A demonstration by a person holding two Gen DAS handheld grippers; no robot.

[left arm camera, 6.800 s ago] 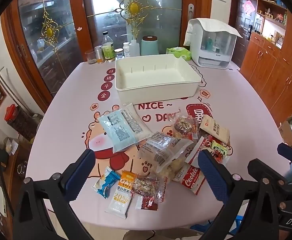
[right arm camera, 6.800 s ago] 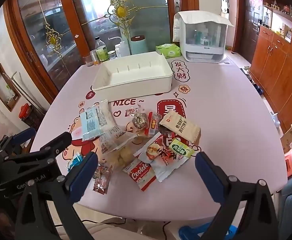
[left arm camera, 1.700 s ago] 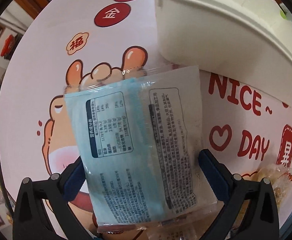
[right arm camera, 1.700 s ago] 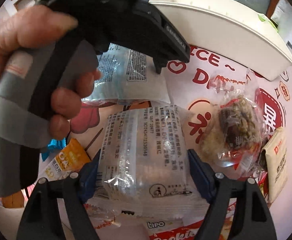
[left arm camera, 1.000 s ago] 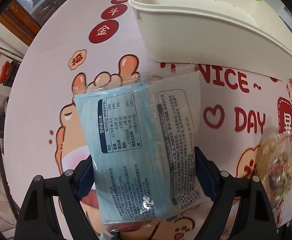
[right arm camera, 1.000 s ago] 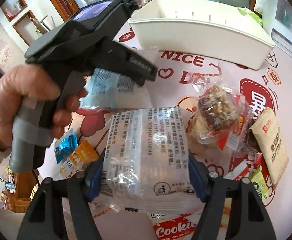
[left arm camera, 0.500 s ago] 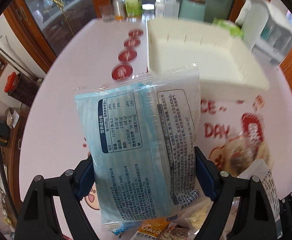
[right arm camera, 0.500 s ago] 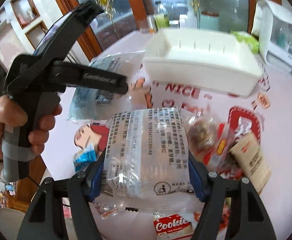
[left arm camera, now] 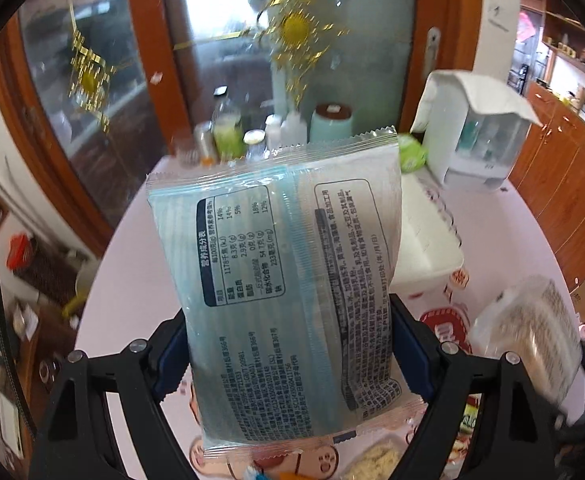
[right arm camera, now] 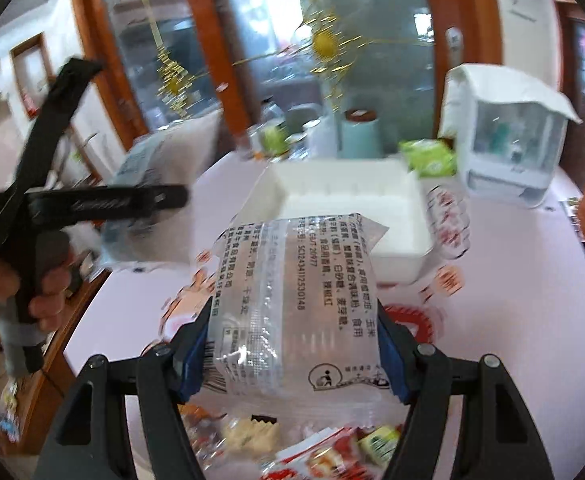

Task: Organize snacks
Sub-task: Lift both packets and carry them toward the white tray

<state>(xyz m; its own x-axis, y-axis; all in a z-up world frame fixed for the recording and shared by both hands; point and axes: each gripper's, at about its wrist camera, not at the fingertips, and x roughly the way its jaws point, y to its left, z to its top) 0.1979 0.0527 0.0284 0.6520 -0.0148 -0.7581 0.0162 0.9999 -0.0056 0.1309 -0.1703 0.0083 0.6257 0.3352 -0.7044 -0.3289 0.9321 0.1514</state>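
Left wrist: tool [left arm camera: 288, 354] tilted down (gripping blue packet [left arm camera: 280, 280]).

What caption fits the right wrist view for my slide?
Right gripper holds a clear snack pack above the pink table, facing the empty white bin.

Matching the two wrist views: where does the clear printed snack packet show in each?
Left wrist: clear printed snack packet at lower right, blurred.
Right wrist: bottom centre, clamped in the right gripper.
Shared landmark: the white rectangular plastic bin, behind it in both.
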